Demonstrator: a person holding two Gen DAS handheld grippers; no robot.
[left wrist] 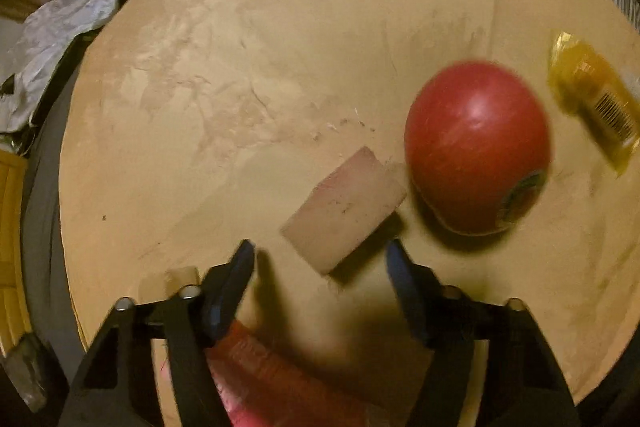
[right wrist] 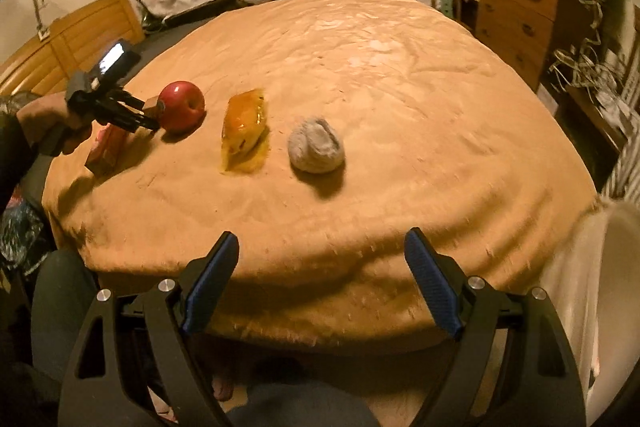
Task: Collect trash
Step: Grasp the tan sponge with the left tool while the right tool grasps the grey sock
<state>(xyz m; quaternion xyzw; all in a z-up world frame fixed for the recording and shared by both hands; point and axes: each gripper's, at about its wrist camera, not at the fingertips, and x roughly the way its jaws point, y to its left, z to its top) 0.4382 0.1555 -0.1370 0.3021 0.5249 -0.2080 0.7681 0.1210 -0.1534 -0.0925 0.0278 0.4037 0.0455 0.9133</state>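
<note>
Trash lies on a tan-covered worktop (right wrist: 400,115): a yellow wrapper (right wrist: 243,125) at centre left of the right wrist view, a grey wad (right wrist: 317,146) beside it. In the left wrist view, the left gripper (left wrist: 320,259) has its fingers spread, empty, just short of a small tan block (left wrist: 344,209), with a red apple (left wrist: 476,147) close at right and a pink packet (left wrist: 256,371) beneath. The right gripper (right wrist: 322,251) hovers low in frame, fingers spread, nothing between them.

Left gripper (left wrist: 320,257): jaws spread wide, hovering just short of the block
Block (left wrist: 344,209): pale, lying tilted on the tan cloth (left wrist: 240,67)
Apple (left wrist: 476,147): red, just beside block
Yellow wrapper (left wrist: 592,99): beyond apple
</note>
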